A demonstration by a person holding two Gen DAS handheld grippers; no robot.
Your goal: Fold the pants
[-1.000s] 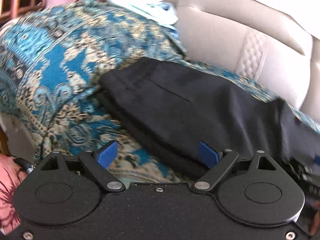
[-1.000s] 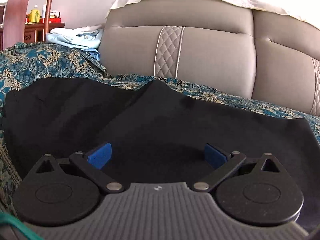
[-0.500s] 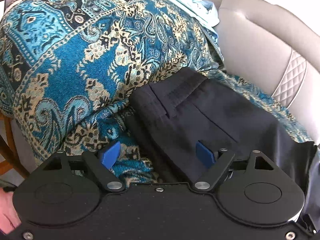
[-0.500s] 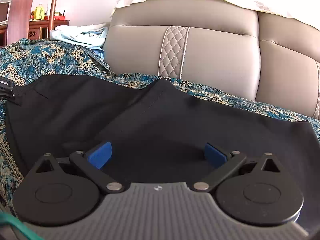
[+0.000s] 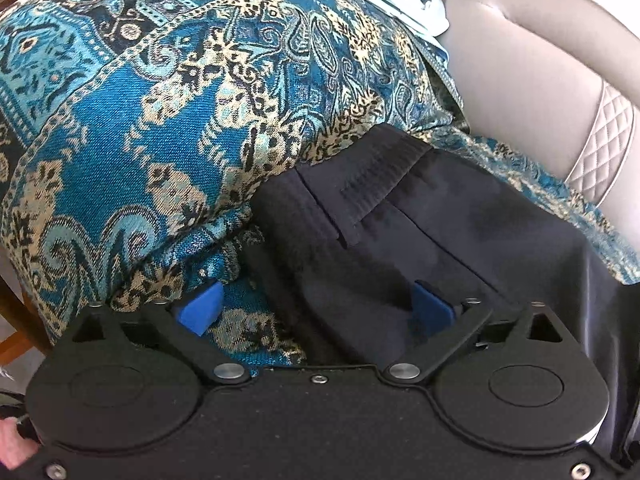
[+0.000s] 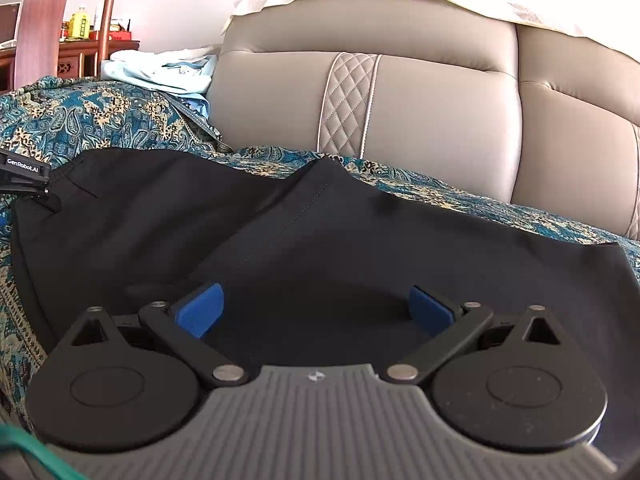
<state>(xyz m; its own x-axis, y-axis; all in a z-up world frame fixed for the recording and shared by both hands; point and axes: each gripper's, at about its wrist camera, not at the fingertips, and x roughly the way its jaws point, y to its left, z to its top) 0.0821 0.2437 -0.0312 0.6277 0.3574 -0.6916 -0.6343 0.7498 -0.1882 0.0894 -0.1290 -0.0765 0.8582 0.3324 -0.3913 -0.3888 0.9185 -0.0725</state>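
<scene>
The black pants [image 6: 320,240] lie folded in layers on the blue patterned sofa cover [image 6: 100,120]. In the left wrist view their waistband end [image 5: 380,208] lies just ahead, against the draped armrest [image 5: 160,100]. My left gripper [image 5: 316,308] is open and straddles the near corner of that end, one blue pad over the cover and one over the pants. My right gripper [image 6: 316,308] is open and empty, low over the middle of the pants. The left gripper's black body [image 6: 24,176] shows at the pants' left edge in the right wrist view.
The grey leather sofa back [image 6: 400,120] rises behind the pants. Light blue clothes [image 6: 168,72] lie on the armrest top. A wooden cabinet with bottles [image 6: 80,36] stands at the far left. A wooden chair leg [image 5: 16,312] stands beside the armrest.
My left gripper has moved left and forward toward the pants' waistband end by the armrest. My right gripper has stayed almost still, open over the pants.
</scene>
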